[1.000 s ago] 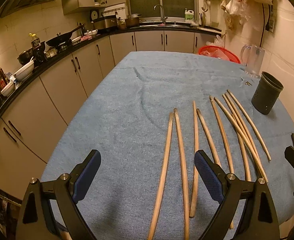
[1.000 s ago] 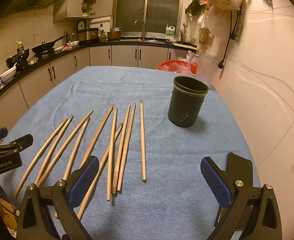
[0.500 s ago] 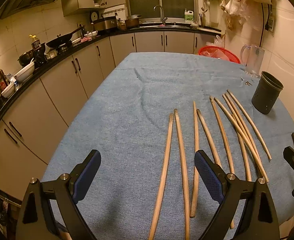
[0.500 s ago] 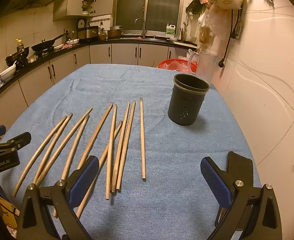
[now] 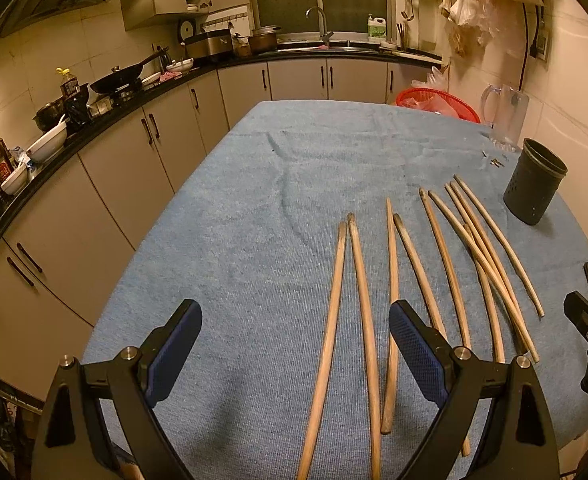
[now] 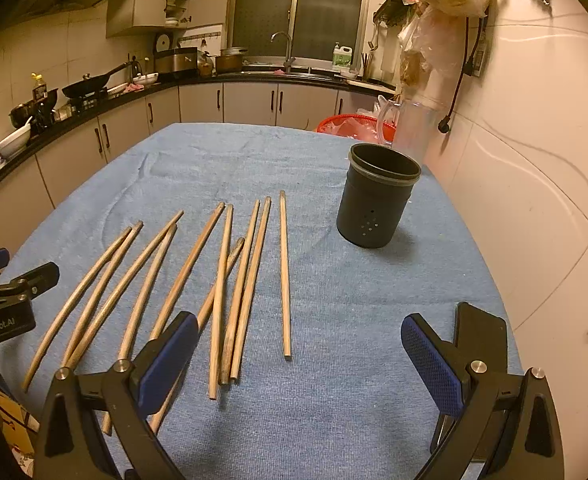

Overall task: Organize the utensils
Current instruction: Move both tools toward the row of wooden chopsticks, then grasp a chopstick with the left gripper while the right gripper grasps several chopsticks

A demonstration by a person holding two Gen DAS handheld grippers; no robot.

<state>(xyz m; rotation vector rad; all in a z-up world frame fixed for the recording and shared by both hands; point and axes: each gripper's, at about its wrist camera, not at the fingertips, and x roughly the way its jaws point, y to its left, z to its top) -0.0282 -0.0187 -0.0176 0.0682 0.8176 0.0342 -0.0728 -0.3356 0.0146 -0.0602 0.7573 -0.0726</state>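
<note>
Several wooden chopsticks (image 5: 360, 304) (image 6: 221, 276) lie spread flat on a blue cloth-covered table (image 5: 253, 208) (image 6: 354, 320). A black perforated holder cup (image 5: 534, 182) (image 6: 378, 196) stands upright and empty at the table's right side, beyond the chopsticks. My left gripper (image 5: 296, 344) hovers open over the near table edge, two chopsticks lying below its gap. My right gripper (image 6: 298, 360) is open too, low over the near right part of the table, with one separate chopstick (image 6: 284, 272) ahead of it. Neither holds anything.
A clear plastic pitcher (image 6: 410, 128) and a red basket (image 6: 354, 126) sit at the table's far right by the wall. Small metal bits (image 5: 494, 160) lie near the cup. Kitchen cabinets and a cluttered counter (image 5: 93, 92) run along the left and back.
Both grippers have shifted only slightly; the right view has edged a little forward. Nothing has been taken hold of and the chopsticks lie as before.
</note>
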